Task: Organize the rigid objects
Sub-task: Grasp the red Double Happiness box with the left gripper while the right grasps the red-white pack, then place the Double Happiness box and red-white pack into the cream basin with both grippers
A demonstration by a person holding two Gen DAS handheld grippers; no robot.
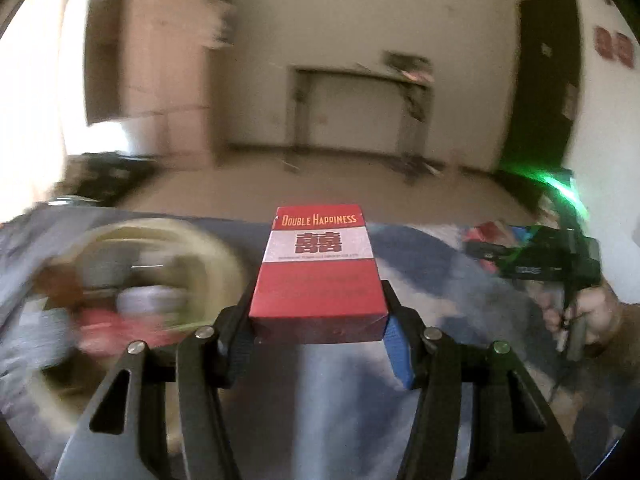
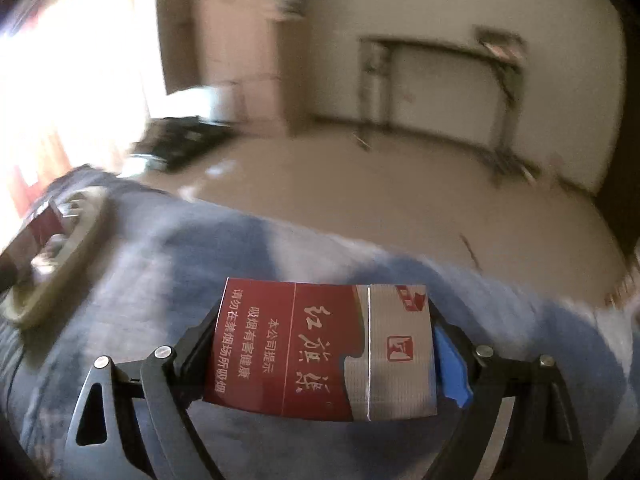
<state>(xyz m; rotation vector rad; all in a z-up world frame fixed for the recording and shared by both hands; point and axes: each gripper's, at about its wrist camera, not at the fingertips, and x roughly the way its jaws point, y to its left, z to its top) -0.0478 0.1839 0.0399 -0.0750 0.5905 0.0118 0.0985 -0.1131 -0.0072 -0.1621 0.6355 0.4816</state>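
We see red Double Happiness pack (image 1: 318, 268), white band with red emblem, clamped across its width in left gripper (image 1: 318, 320), lifted above blue cloth (image 1: 440, 280). Right gripper (image 2: 320, 356) grips second red-and-silver pack (image 2: 320, 348) lengthwise, Chinese lettering sideways. Beige basket (image 1: 216, 252) at left blurred; we cannot make out its contents. Person's hand (image 1: 596, 312) on right gripper's handle, cut off at edge. Both grippers tilt downward over cloth.

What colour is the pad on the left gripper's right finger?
Blue pad, clearest in the left wrist view.
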